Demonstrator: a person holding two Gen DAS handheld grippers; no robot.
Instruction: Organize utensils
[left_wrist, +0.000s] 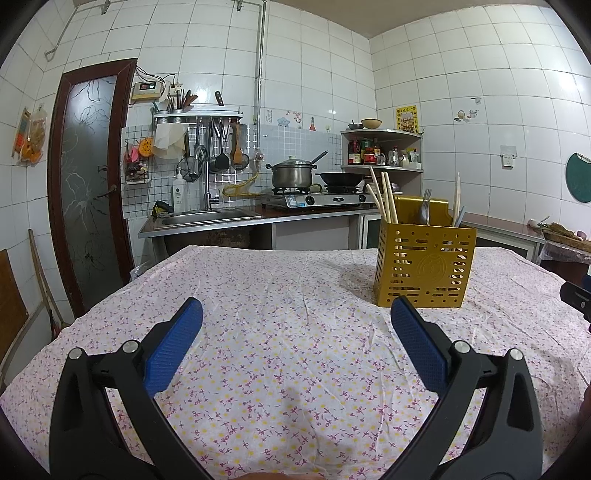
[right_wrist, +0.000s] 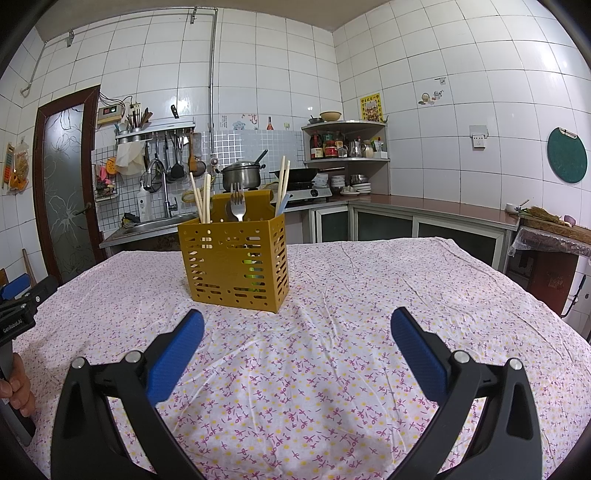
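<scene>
Yellow slotted caddy (right_wrist: 236, 258) upright on the flowered tablecloth (right_wrist: 332, 369), toward the far side of the table, well beyond both grippers. In the right wrist view, left of centre; in the left wrist view, far right (left_wrist: 424, 266). Divided into compartments along its width. Pale chopsticks (right_wrist: 202, 201) leaning in the left compartment, tips fanned outward. Fork (right_wrist: 237, 206) standing tines up in the middle one, with what looks like a spoon just behind it, mostly hidden. More chopsticks (right_wrist: 283, 184) in the right compartment, beside a pale blue-grey handle (right_wrist: 282, 207) of a kind that cannot be told. Same contents from the left wrist: chopsticks (left_wrist: 384, 199), fork (left_wrist: 425, 206), a single pale stick (left_wrist: 457, 192) at the right.

Right gripper (right_wrist: 297, 328) low over the cloth on the near side, blue pads spread wide apart, nothing between them. Left gripper (left_wrist: 297, 317) likewise over bare cloth, pads spread just as wide, holding nothing, the caddy just beyond its right finger. Left gripper's body and the hand (right_wrist: 16, 391) gripping its handle visible at the left edge of the right wrist view.

Behind the table, a counter with a sink (right_wrist: 159, 225) and tap on the left, a pot (right_wrist: 242, 177) and a wok (right_wrist: 295, 173) on a stove further right, a corner shelf (right_wrist: 347, 158) with bottles, white tiled walls, a dark-framed glass door (right_wrist: 62, 192) at far left.
</scene>
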